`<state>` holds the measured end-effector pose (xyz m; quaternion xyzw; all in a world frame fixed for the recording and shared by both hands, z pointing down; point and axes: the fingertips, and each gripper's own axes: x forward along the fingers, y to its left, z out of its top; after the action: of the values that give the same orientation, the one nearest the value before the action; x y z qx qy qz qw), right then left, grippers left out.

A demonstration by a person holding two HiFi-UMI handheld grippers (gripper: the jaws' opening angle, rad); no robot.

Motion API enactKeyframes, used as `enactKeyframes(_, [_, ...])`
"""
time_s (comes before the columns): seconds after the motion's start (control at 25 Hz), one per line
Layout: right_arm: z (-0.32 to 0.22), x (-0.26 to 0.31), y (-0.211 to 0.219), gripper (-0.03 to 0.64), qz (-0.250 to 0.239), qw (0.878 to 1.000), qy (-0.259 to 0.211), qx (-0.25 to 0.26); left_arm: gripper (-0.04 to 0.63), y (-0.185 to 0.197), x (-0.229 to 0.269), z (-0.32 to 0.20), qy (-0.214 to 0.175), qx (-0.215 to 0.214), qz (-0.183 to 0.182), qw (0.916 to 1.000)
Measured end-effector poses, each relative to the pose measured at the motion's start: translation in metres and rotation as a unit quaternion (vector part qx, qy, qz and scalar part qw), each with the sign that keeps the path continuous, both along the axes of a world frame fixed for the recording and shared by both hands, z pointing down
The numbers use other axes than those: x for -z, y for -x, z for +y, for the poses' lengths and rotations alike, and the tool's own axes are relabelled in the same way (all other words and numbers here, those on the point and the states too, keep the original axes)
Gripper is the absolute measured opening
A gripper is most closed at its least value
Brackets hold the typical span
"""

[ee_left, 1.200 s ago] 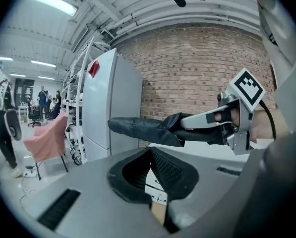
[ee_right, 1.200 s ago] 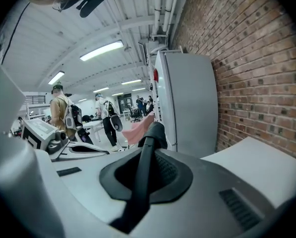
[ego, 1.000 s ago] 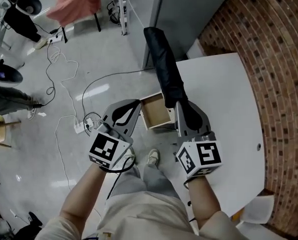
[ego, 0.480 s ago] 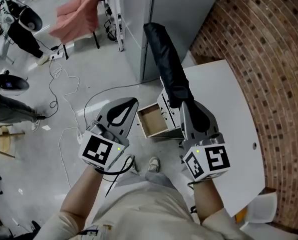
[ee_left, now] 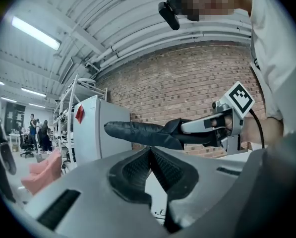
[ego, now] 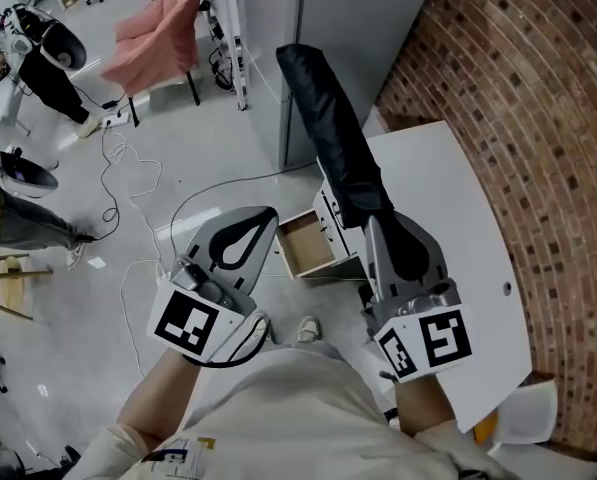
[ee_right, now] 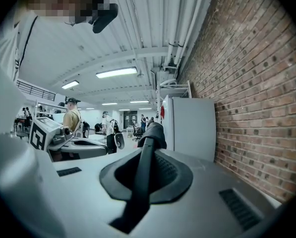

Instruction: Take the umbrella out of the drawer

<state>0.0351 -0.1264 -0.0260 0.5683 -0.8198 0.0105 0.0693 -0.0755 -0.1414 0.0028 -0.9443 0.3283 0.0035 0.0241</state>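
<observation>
**Umbrella (ego: 338,138), out of drawer, held by one end**

Item: black, folded, above and clear of the open drawer (ego: 308,246), jutting level beyond it.
Right tool (ego: 380,226): clamped narrow on the umbrella's near end.
Left tool (ego: 266,216): closed, empty, left of the drawer.
Bench (ego: 458,198): right of the drawer.
Risk: end-only grip with long overhang; the umbrella may droop, twist or slip out.

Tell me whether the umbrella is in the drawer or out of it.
Out. The right claw is shut on the folded black umbrella, which sticks out well above the open drawer.
</observation>
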Motion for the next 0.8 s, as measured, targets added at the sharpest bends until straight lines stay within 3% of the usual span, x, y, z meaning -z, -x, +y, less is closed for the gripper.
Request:
enactKeyframes(0.36, [0.016, 0.002, 0.009, 0.021, 0.002, 1.000, -0.003, 0.005, 0.008, 0.002, -0.005, 0.018, 0.012, -0.011, -0.015, 0.9998])
enactKeyframes(0.8, [0.018, -0.016, 0.009, 0.022, -0.004, 1.000, 0.029, 0.002, 0.008, 0.001, -0.010, 0.021, 0.019, -0.012, -0.017, 0.9996])
